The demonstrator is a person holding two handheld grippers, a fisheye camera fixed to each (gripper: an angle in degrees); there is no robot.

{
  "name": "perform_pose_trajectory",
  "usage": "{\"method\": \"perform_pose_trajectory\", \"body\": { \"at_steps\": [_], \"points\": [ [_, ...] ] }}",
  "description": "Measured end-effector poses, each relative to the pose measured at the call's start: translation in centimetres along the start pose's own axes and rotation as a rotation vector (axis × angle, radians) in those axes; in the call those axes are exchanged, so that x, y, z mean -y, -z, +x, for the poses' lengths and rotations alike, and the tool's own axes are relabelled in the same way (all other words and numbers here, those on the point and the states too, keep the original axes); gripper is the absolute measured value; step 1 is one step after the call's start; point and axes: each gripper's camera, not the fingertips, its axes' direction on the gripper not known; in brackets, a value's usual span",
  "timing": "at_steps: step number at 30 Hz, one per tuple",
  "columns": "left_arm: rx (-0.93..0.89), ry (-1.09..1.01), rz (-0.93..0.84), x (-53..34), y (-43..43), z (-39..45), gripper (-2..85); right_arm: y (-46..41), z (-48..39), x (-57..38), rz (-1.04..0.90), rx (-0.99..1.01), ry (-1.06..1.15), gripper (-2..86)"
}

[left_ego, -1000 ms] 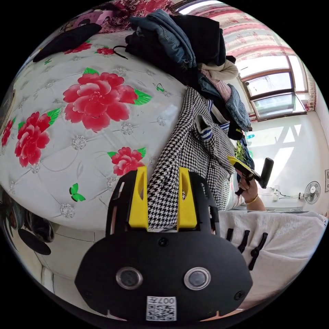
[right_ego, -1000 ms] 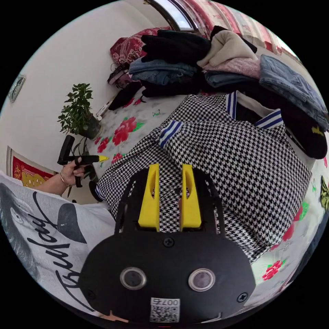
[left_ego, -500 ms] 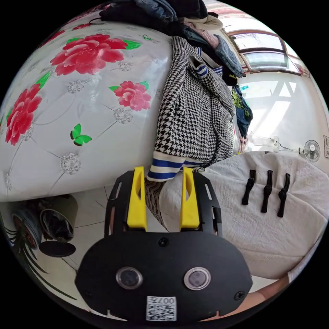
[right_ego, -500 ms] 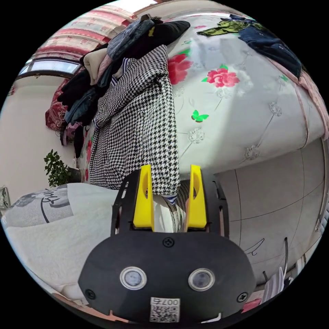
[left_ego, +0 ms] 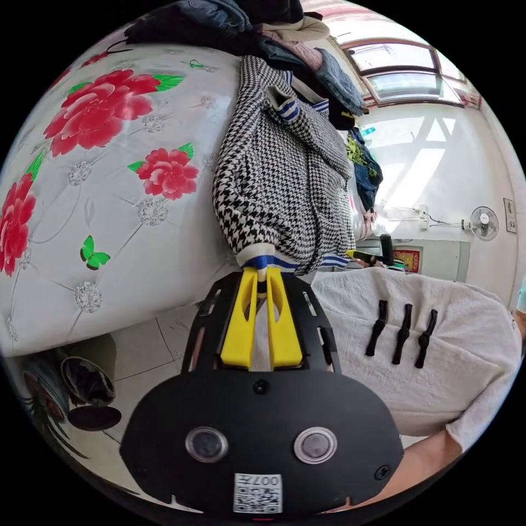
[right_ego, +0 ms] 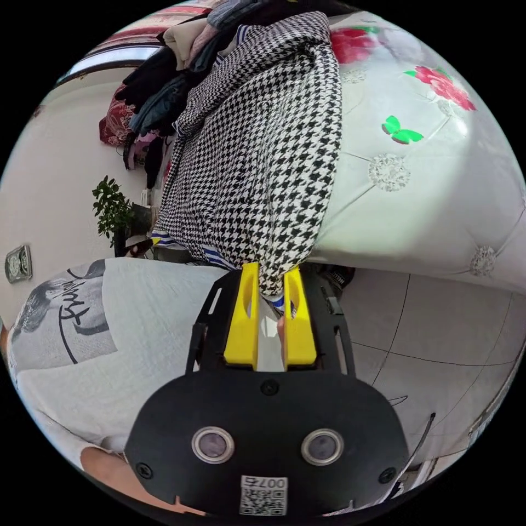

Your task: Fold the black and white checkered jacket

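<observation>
1. The black and white checkered jacket [left_ego: 285,181] is lying on a flowered bedspread [left_ego: 109,181], its striped hem hanging over the bed's near edge in front of a person in a white top [left_ego: 416,350].
2. The left gripper [left_ego: 262,274] is pinching one corner of that hem, both yellow jaws pressing on the blue-and-white ribbing.
3. The right gripper [right_ego: 272,274] is clamping the hem's other corner in the right gripper view, cloth caught between its nearly closed jaws.
4. A pile of other clothes [left_ego: 263,27] is crowding the bed just beyond the collar.
5. Judged from this, the bottom-up fold is starting: both corners should be rising together, level and taut, and landing short of the collar, clear of the pile, with the edges squared before the jaws are letting go.
</observation>
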Motion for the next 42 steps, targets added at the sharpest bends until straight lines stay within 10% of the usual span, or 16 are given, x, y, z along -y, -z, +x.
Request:
{"method": "perform_pose_trajectory", "body": {
  "at_steps": [10, 19, 27, 42],
  "points": [
    [-0.38, -0.226, 0.197, 11.0, 8.6, 2.4, 0.2, 13.8, -0.2, 2.2, 0.378, 0.437, 0.12, 3.9],
    [-0.287, 0.069, 0.496, 33.0, 12.2, 4.3, 8.9, 24.2, -3.6, 18.6, 0.631, 0.255, -0.12, 6.6],
    [-0.021, 0.053, 0.359, 31.3, 6.1, -0.5, 11.1, 18.6, 2.5, 14.8, 0.681, 0.073, -0.272, 9.4],
    [-0.061, -0.03, 0.125, 29.2, -1.2, -0.6, 2.7, 17.8, 1.6, 13.3, 0.577, -0.068, -0.263, 3.6]
  ]
}}
